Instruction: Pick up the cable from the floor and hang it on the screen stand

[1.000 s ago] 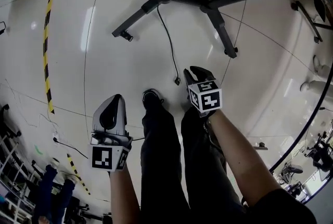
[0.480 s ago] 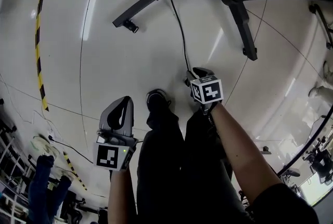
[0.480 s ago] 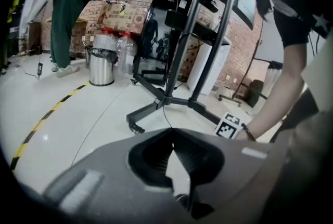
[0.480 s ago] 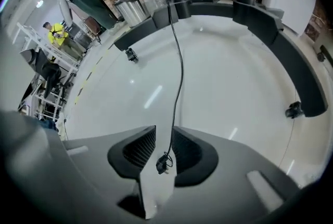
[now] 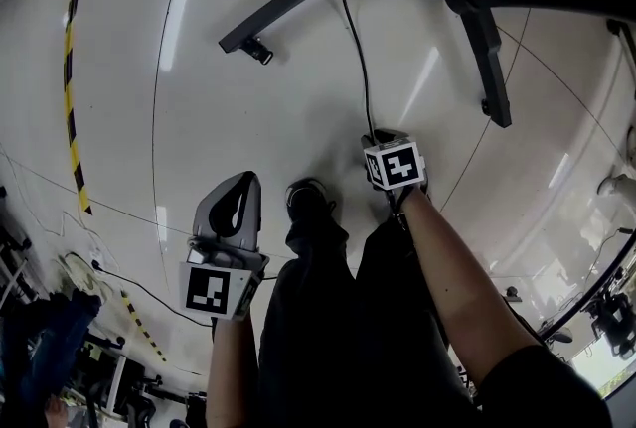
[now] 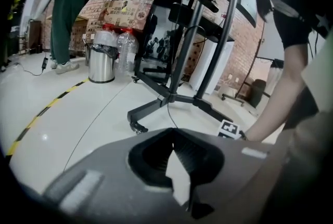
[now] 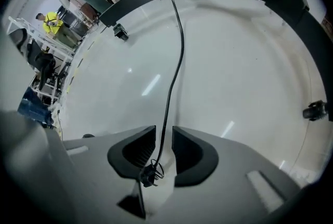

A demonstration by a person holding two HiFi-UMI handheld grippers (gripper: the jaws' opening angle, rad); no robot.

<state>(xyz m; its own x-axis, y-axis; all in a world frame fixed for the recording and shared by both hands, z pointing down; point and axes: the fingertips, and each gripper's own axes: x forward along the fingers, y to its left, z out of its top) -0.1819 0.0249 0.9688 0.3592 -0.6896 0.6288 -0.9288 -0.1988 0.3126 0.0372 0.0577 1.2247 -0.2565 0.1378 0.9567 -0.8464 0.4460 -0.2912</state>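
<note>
Our R gripper [image 7: 164, 134] has come down to the cable [image 7: 179, 62], jaws apart astride it; grasp next. L gripper [image 6: 171, 137] clenched, empty.

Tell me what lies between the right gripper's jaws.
The cable. In the right gripper view its plug end lies in the gap between the right gripper's jaws, which stand apart on either side of it, not clamped.

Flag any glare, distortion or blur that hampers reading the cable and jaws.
Head view: fisheye bends the floor seams, light streaks glare, cable legible. Right gripper view: dark vignette at the corners, cable sharp between the right gripper's parted jaws. Left gripper view: left gripper soft up close, background sharper.
</note>
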